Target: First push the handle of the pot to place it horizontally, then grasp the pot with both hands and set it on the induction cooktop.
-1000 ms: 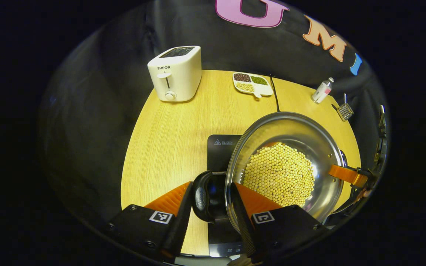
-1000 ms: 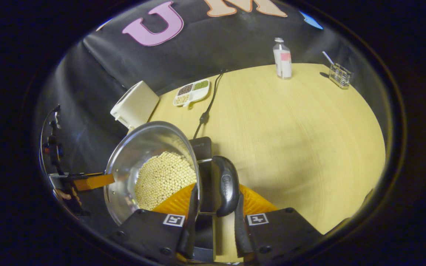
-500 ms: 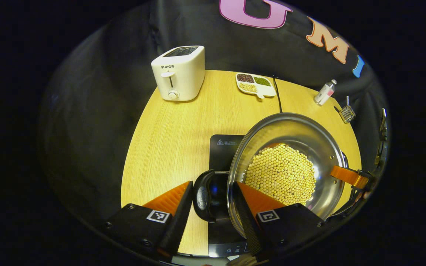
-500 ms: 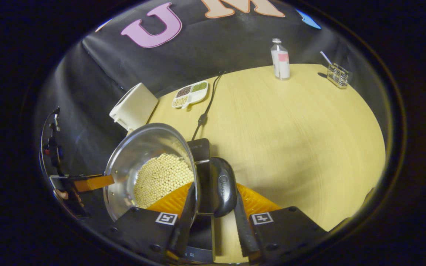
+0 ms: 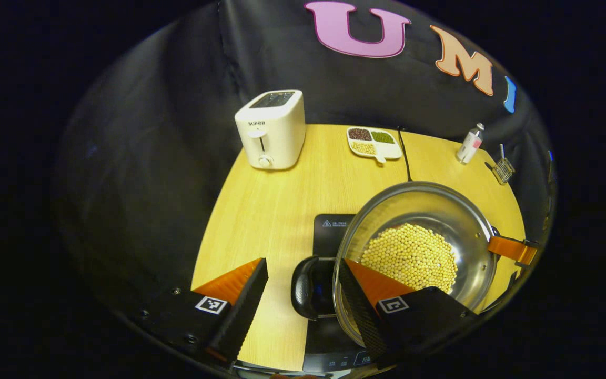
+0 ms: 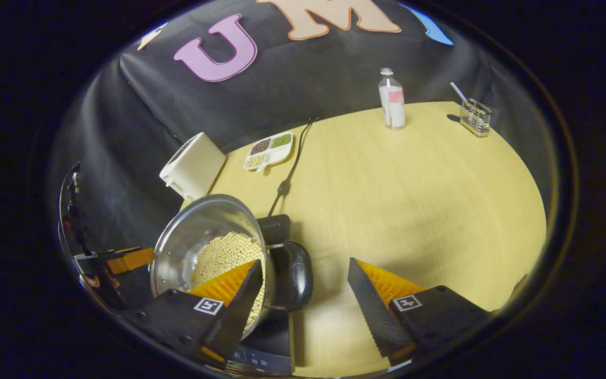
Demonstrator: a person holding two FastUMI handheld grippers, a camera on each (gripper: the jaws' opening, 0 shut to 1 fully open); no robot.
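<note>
Both grippers released, backed off; pot [image 5: 418,247] sits on cooktop [image 5: 329,231] (fingers spread).

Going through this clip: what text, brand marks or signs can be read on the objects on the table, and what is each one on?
"SUPOR": on the front of the white toaster, above its lever.
Warning triangle with a line of print: on the back corner of the induction cooktop; the print is too small to read.
Embossed logo: on the black pot handle; blurred, unreadable.
Label: on the bottle; too small to read.
</note>
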